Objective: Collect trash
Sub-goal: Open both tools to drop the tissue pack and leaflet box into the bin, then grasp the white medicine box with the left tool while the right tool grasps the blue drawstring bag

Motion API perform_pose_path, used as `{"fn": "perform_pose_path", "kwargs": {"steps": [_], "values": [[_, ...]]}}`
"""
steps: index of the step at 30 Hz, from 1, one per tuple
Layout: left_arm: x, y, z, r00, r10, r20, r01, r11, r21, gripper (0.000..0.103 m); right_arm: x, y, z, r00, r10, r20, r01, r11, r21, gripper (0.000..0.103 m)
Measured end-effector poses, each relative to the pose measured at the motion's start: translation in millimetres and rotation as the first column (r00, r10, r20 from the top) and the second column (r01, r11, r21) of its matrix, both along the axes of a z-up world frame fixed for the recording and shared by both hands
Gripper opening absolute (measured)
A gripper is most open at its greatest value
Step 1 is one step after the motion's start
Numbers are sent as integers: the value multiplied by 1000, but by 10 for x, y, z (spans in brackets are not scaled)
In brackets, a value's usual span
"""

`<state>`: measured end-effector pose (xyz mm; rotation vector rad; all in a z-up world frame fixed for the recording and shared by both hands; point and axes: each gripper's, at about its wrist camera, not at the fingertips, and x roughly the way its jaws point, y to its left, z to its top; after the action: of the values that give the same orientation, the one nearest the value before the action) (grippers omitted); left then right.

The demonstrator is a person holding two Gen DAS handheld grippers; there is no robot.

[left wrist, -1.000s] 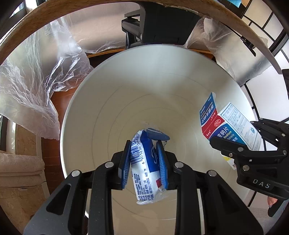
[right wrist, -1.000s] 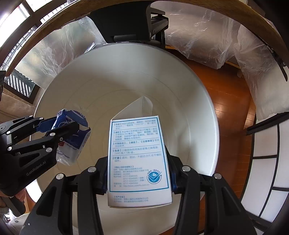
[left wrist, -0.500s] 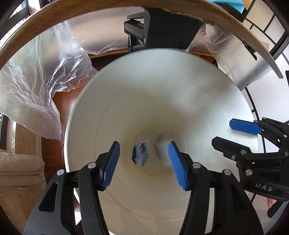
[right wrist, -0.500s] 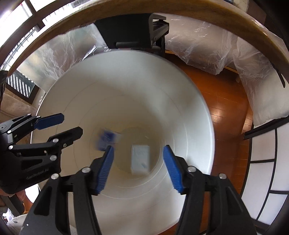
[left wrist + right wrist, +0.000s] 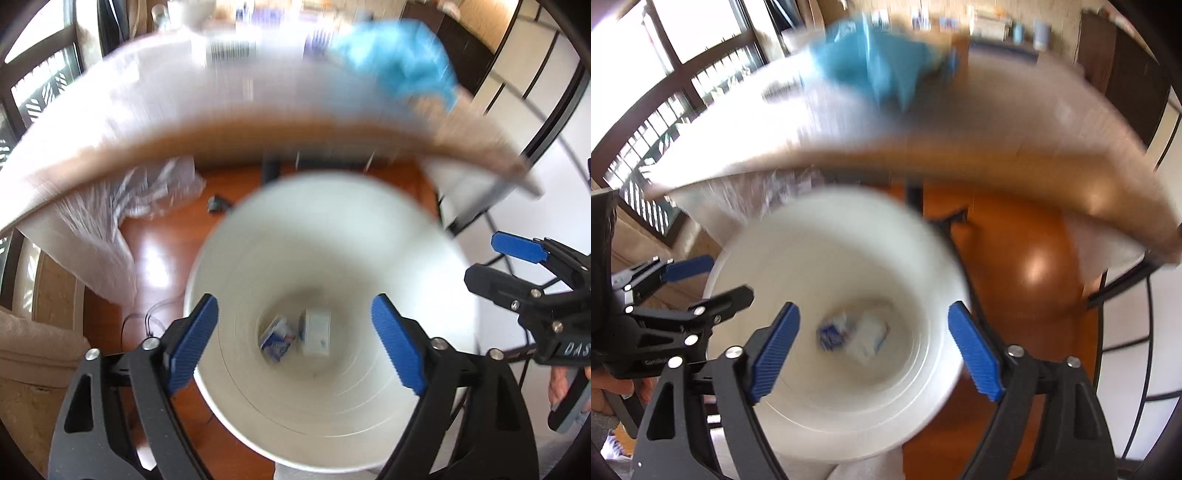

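Left wrist view, from left to right: a beige cushioned seat [image 5: 29,354] sits at the edge, crumpled clear plastic sheeting [image 5: 110,221] hangs beyond the left finger, and the left gripper [image 5: 295,343] points down into a white bin [image 5: 332,266] on a red-brown wooden floor [image 5: 162,243]. Its jaws have just been opening and now stand wide apart with nothing between the blue pads [image 5: 192,343]. Far below the gap between the fingers, on the bin's bottom, lie a blue-and-white wrapper [image 5: 277,338] and, just right of it, a white medicine box [image 5: 317,332], close together. Beyond the fingertips a blurred wooden table edge [image 5: 258,136] arcs across, with something light blue [image 5: 399,66] on top. Right of the right finger, the right gripper [image 5: 517,266] shows side-on, spread apart and empty.

Right wrist view, from left to right: the left gripper [image 5: 690,280] is at the left edge, parted, over the bin [image 5: 812,424] rim. The right gripper [image 5: 875,354] has also just been opening; its jaws are wide, holding nothing. Between and below its fingers the wrapper [image 5: 833,332] and box [image 5: 871,336] rest blurred on the bin's floor. Bare floor [image 5: 1027,266] lies past the right finger.
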<state>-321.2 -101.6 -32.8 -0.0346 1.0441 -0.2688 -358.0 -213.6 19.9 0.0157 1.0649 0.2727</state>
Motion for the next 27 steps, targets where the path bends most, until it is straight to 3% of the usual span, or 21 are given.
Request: {"fn": "perform_pose_path", "kwargs": {"steps": [2, 4, 6, 9, 16, 27], "values": [[-55, 48, 332, 996, 21, 91, -20, 1000, -22, 99, -37, -45, 279, 996, -12, 93, 12, 1000, -5, 99], [-54, 85, 581, 985, 59, 163, -55, 998, -28, 101, -48, -85, 569, 979, -22, 202, 25, 1000, -11, 99], [17, 112, 750, 976, 90, 198, -85, 996, -33, 101, 3, -101, 773, 959, -38, 282, 50, 998, -36, 99], [204, 146, 892, 965, 150, 215, -150, 989, -20, 101, 144, -117, 922, 941, -47, 336, 61, 998, -31, 99], [612, 213, 869, 946, 237, 219, -250, 968, 33, 101, 597, 38, 854, 959, -4, 284, 22, 998, -60, 99], [1126, 285, 720, 961, 199, 194, -215, 975, 61, 101, 1101, 314, 712, 967, -134, 217, 143, 989, -27, 99]]}}
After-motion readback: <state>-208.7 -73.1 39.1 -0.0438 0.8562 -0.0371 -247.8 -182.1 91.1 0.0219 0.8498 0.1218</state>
